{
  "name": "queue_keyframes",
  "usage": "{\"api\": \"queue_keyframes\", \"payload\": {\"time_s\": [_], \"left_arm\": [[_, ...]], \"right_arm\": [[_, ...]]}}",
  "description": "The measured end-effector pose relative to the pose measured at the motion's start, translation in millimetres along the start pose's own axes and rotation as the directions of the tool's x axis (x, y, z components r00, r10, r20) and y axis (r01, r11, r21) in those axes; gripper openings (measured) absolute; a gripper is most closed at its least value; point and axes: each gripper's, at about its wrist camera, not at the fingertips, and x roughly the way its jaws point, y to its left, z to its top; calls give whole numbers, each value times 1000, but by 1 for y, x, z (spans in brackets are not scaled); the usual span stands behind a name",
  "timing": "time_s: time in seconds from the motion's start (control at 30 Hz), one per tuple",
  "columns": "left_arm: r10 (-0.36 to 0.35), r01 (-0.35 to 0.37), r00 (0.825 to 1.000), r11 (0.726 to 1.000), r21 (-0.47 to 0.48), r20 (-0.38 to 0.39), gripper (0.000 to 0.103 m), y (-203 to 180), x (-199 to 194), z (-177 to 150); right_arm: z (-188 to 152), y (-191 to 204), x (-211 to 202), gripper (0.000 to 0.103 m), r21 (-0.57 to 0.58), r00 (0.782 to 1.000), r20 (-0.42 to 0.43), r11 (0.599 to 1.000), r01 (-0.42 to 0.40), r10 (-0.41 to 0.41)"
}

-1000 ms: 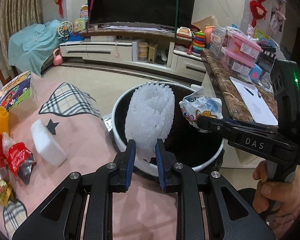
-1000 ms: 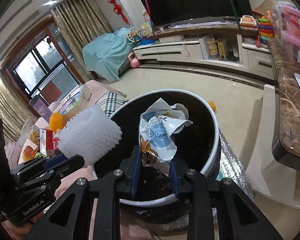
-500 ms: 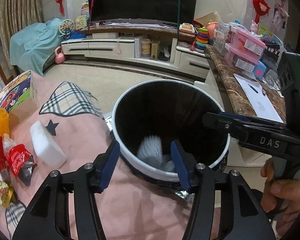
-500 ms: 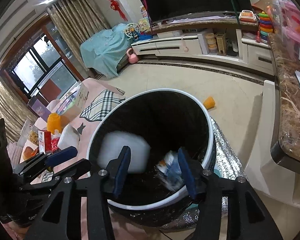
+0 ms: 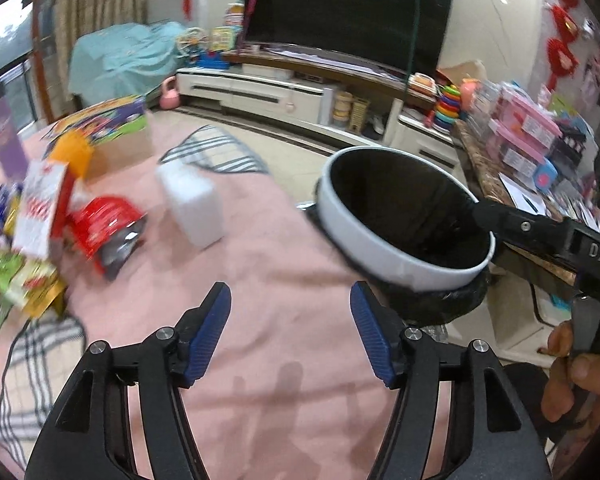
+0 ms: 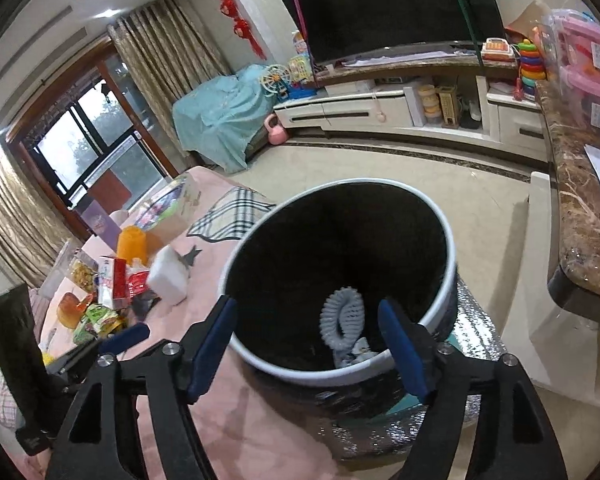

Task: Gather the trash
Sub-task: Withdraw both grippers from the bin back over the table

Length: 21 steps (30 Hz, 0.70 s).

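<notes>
A black trash bin with a white rim (image 5: 384,250) (image 6: 450,252) stands at the edge of the pink table. In the right wrist view the white foam net (image 6: 342,318) and the crumpled snack bag (image 6: 354,354) lie at its bottom. My left gripper (image 5: 290,330) is open and empty over the pink cloth, left of the bin. My right gripper (image 6: 306,350) is open and empty above the bin's near rim. A white foam block (image 5: 192,204) (image 6: 168,276), a red wrapper (image 5: 108,226) and a pile of snack packets (image 5: 16,276) (image 6: 96,316) lie on the table.
A red and white carton (image 5: 42,208) and an orange cup (image 5: 70,156) stand by the pile, with a colourful box (image 5: 108,136) behind. A marble counter (image 6: 576,216) with pink boxes (image 5: 524,140) is right of the bin. A TV cabinet (image 6: 380,108) is across the floor.
Both grippers opened and dropped the foam net and the snack bag into the bin. My left gripper has since swung left toward the table's litter.
</notes>
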Motion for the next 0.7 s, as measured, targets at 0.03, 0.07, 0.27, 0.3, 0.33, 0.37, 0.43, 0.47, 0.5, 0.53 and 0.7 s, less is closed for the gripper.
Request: {"api": "queue_keyframes", "payload": {"time_s": [0.03, 0.07, 0.27, 0.3, 0.33, 0.37, 0.43, 0.47, 0.5, 0.53, 0.7], "left_arm": [[8, -8, 1000, 1000, -12, 1, 64, 5, -3, -4], [14, -14, 1000, 1000, -21, 3, 64, 10, -6, -7], [47, -46, 999, 995, -93, 9, 64, 43, -23, -29], [55, -54, 998, 993, -107, 7, 64, 49, -25, -32], [62, -61, 998, 991, -119, 5, 64, 55, -28, -35], [69, -68, 998, 989, -133, 4, 64, 62, -31, -38], [88, -85, 996, 983, -163, 7, 64, 74, -36, -45], [96, -93, 995, 979, -179, 10, 64, 81, -39, -48], [103, -99, 995, 976, -194, 10, 66, 86, -42, -51], [108, -104, 994, 973, -206, 9, 67, 90, -43, -53], [142, -136, 990, 952, -275, 5, 79, 117, -52, -67]], "right_arm": [[-1, 4, -1, 80, -2, 1000, 5, 1000, -4, 4], [-4, 10, -1, 80, -8, 1000, 10, 1000, -12, 12], [-16, 37, 6, 81, -33, 998, -5, 998, -55, 55], [-19, 40, 7, 81, -37, 998, -7, 997, -61, 61], [-21, 45, 9, 81, -42, 998, -13, 997, -69, 69], [-22, 50, 12, 81, -49, 997, -20, 996, -77, 76], [-27, 59, 15, 81, -58, 996, -29, 994, -92, 90], [-29, 64, 16, 81, -65, 995, -32, 993, -98, 96], [-30, 70, 19, 81, -76, 994, -37, 992, -105, 103], [-32, 75, 20, 83, -83, 993, -41, 990, -110, 107], [-46, 101, 32, 95, -123, 988, -65, 981, -147, 139]]}}
